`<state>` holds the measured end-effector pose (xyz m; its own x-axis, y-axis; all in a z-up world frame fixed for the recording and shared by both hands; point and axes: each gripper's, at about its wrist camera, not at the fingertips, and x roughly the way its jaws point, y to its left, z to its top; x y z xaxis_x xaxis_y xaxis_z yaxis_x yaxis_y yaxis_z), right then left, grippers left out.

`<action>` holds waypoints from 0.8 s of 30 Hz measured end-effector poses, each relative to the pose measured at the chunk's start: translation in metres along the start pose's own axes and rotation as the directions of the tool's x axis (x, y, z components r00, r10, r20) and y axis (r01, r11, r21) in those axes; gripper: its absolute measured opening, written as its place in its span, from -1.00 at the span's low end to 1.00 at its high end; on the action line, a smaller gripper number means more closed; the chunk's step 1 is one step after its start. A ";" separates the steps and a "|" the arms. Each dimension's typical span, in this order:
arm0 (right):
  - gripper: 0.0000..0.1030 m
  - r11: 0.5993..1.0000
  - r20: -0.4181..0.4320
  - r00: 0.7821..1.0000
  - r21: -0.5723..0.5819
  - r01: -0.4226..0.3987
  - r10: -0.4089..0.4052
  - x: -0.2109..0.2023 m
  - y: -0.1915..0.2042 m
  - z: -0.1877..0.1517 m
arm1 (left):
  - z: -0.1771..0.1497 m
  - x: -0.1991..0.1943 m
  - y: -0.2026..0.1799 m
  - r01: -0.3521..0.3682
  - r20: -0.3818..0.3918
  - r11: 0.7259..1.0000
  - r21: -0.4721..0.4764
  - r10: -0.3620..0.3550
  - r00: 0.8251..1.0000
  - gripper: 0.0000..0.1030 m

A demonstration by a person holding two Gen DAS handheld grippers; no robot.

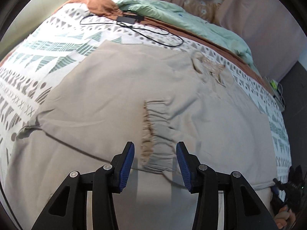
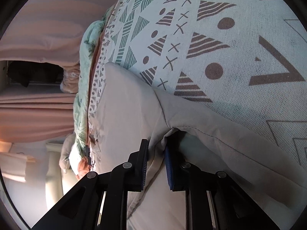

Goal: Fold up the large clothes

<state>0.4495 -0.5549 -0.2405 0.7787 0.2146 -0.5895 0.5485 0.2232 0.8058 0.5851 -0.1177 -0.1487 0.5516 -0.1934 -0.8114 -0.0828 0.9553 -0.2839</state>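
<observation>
A large beige garment lies spread flat on the patterned bedsheet. One sleeve is folded across its body, with the gathered elastic cuff pointing toward me. My left gripper hovers open just over that cuff, one blue pad on each side of it, holding nothing. At the garment's right corner, my right gripper shows small. In the right wrist view my right gripper is shut on a fold of the beige garment at its edge, lifting it slightly off the sheet.
A black cable with a power adapter lies on the sheet beyond the garment. A bunched green quilt runs along the far side. Pink curtains hang behind. Dark floor lies past the bed's right edge. A hand holds the right gripper.
</observation>
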 end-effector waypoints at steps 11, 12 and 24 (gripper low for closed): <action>-0.64 0.998 0.030 0.999 -0.054 0.036 -0.034 0.003 0.009 -0.005 | -0.009 0.030 0.007 0.047 -0.103 0.999 -0.002 -0.047 0.994 0.26; -0.64 0.998 0.031 0.999 -0.059 0.036 -0.034 0.004 0.010 -0.005 | -0.010 0.034 0.005 0.045 -0.104 0.999 -0.005 -0.046 0.993 0.12; -0.68 0.996 0.011 0.999 -0.071 0.047 -0.046 0.013 0.016 -0.005 | 0.001 0.045 0.005 0.008 -0.046 0.999 -0.048 -0.010 0.999 -0.61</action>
<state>0.4674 -0.5439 -0.2356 0.7559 0.1936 -0.6254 0.5615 0.2995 0.7714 0.6105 -0.1213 -0.1857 0.5139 -0.2130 -0.8310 -0.1182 0.9419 -0.3145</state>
